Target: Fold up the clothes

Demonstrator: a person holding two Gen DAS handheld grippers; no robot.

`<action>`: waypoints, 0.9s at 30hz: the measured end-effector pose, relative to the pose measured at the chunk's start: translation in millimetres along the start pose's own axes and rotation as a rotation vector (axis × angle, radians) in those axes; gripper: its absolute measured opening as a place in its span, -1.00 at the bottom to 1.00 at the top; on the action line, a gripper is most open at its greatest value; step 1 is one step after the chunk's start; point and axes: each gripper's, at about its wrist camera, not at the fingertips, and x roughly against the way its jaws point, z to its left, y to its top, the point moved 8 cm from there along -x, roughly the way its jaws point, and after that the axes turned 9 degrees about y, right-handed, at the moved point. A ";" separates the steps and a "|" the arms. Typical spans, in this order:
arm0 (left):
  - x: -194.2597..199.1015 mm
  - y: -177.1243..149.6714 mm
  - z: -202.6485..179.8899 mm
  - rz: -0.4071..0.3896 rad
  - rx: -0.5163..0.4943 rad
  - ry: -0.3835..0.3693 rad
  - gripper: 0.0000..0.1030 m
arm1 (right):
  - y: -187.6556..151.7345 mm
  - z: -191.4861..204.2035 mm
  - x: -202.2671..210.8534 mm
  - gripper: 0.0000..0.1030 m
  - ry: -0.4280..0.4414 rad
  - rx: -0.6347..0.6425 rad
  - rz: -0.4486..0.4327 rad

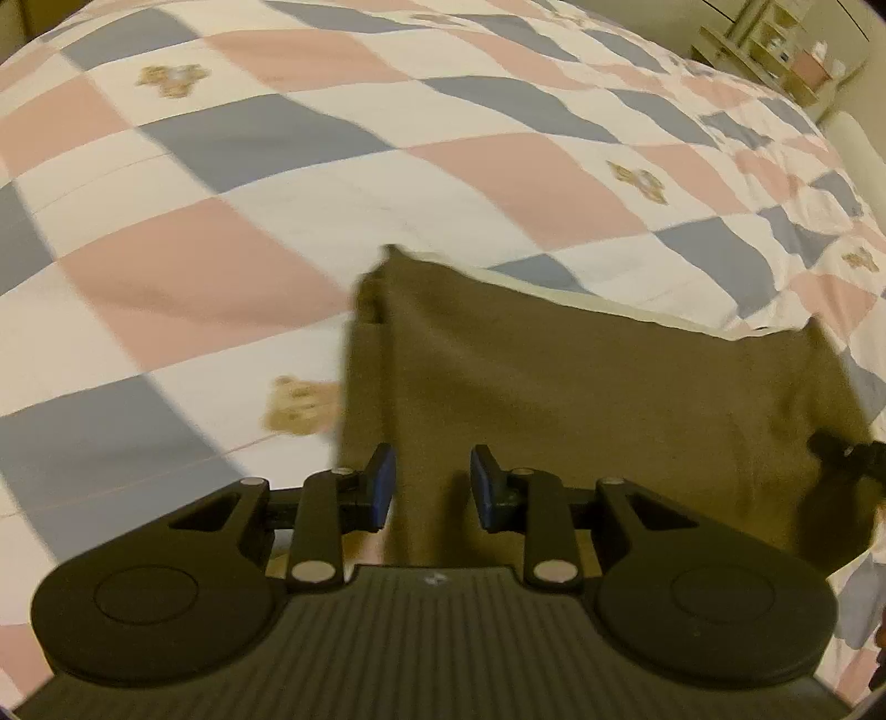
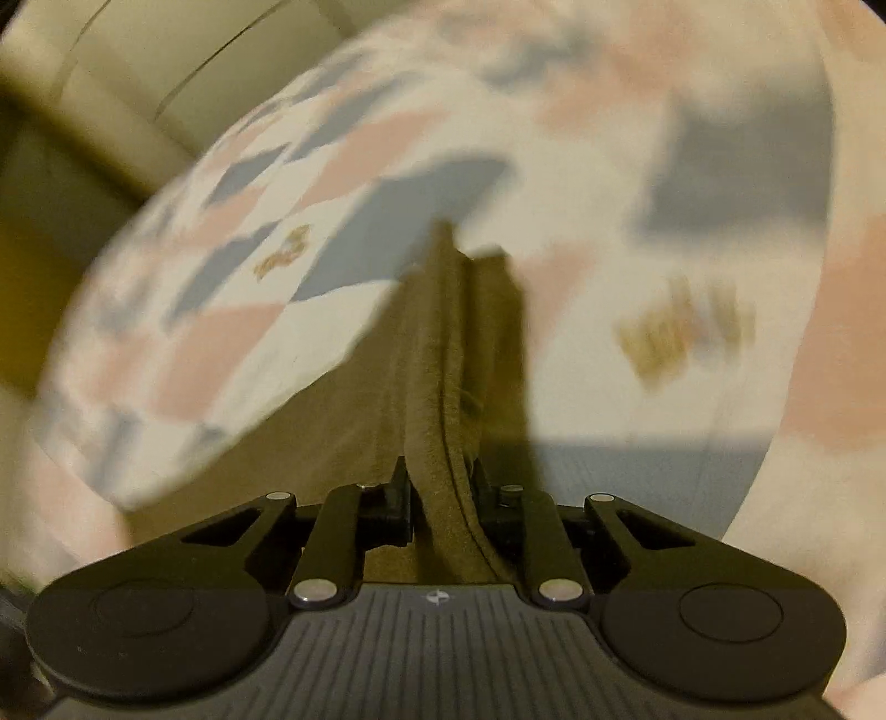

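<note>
An olive-brown garment (image 1: 581, 399) lies folded on a checked bed cover. My left gripper (image 1: 432, 487) hovers over its near edge with blue-padded fingers (image 1: 382, 484) apart and nothing pinched between them. At the right edge of the left wrist view the tip of the other gripper (image 1: 847, 451) touches the garment's right side. In the right wrist view, my right gripper (image 2: 443, 498) is shut on a bunched edge of the olive garment (image 2: 443, 387), which runs away from the jaws in a ridge. That view is blurred by motion.
The bed cover (image 1: 277, 166) has pink, blue and white squares with small bear prints. A shelf unit (image 1: 775, 50) with small items stands beyond the bed's far right corner. A pale padded bed frame (image 2: 111, 99) shows beyond the cover.
</note>
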 end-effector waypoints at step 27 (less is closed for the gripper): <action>8.1 0.3 38.1 0.120 0.123 -0.406 -0.52 | -106.7 204.2 -21.9 0.42 0.077 0.403 0.081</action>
